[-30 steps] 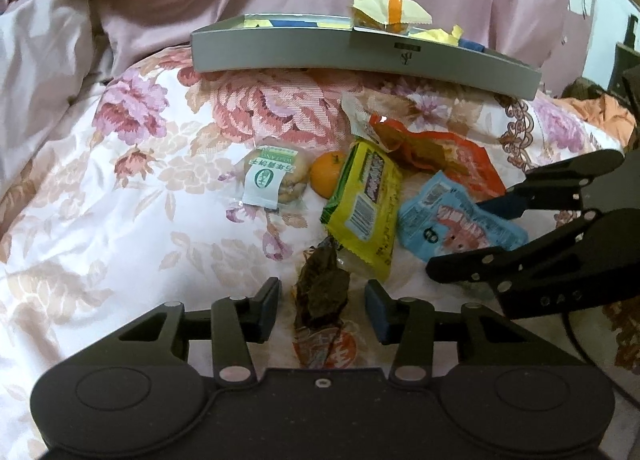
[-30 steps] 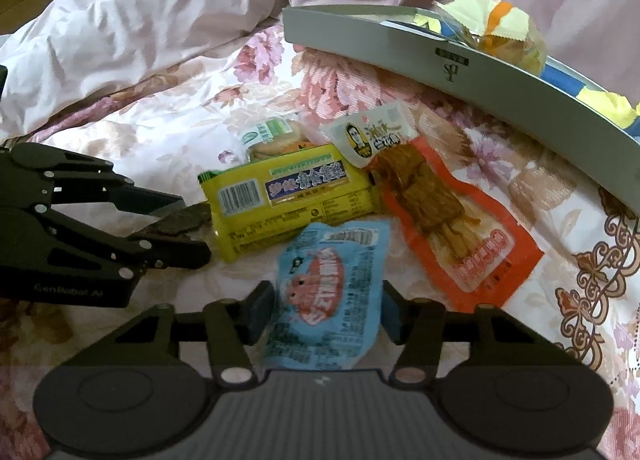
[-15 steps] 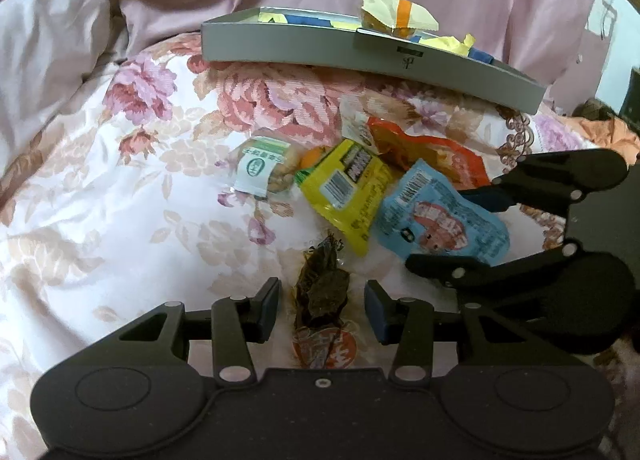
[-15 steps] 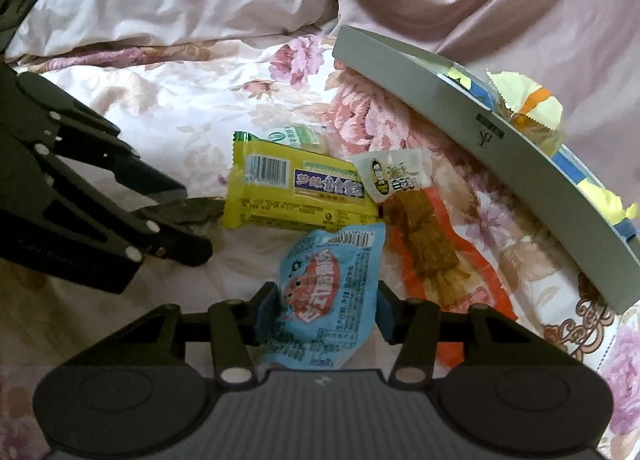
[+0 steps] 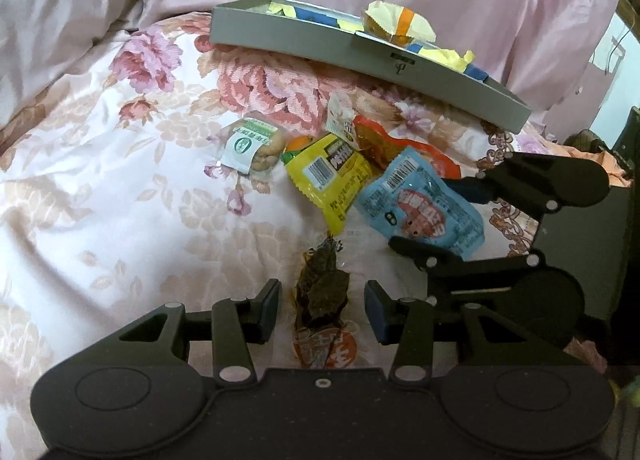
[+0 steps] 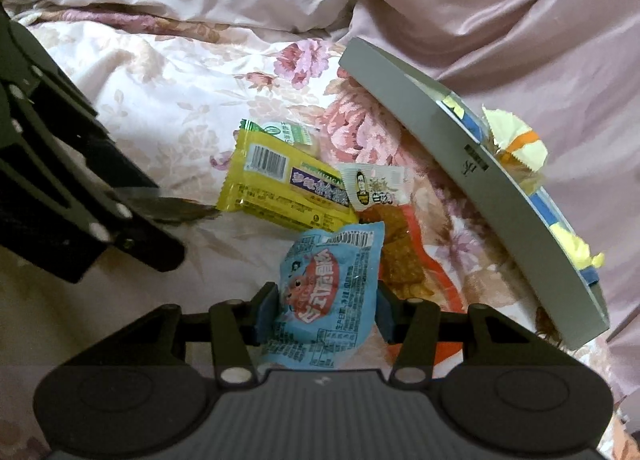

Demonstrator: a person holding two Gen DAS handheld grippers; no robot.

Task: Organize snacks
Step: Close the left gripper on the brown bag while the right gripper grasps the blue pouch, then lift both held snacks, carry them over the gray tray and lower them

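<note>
My left gripper [image 5: 320,300] is shut on a dark brown snack packet [image 5: 322,292], which sticks out forward between its pads. My right gripper [image 6: 324,312] is shut on a light blue snack packet [image 6: 332,280] with a red cartoon label. In the left wrist view the right gripper [image 5: 424,216] holds the blue packet [image 5: 420,208] at the right of the pile. On the floral bedspread lie a yellow packet [image 5: 332,180], an orange-red packet [image 5: 380,140], a green-and-white nut packet [image 5: 248,144] and a small orange fruit [image 5: 300,142]. Beyond them stands a grey tray [image 5: 360,52].
The grey tray [image 6: 460,164] holds a yellow-and-orange wrapped cake [image 6: 516,140] and other blue and yellow wrappers. A pink quilt [image 6: 520,20] is bunched up behind it. The left gripper [image 6: 168,220] fills the left side of the right wrist view.
Both grippers have rolled, so the tray now slants in both views. The right gripper's pads have drawn in on the blue packet. The dark packet has stayed between the left pads.
</note>
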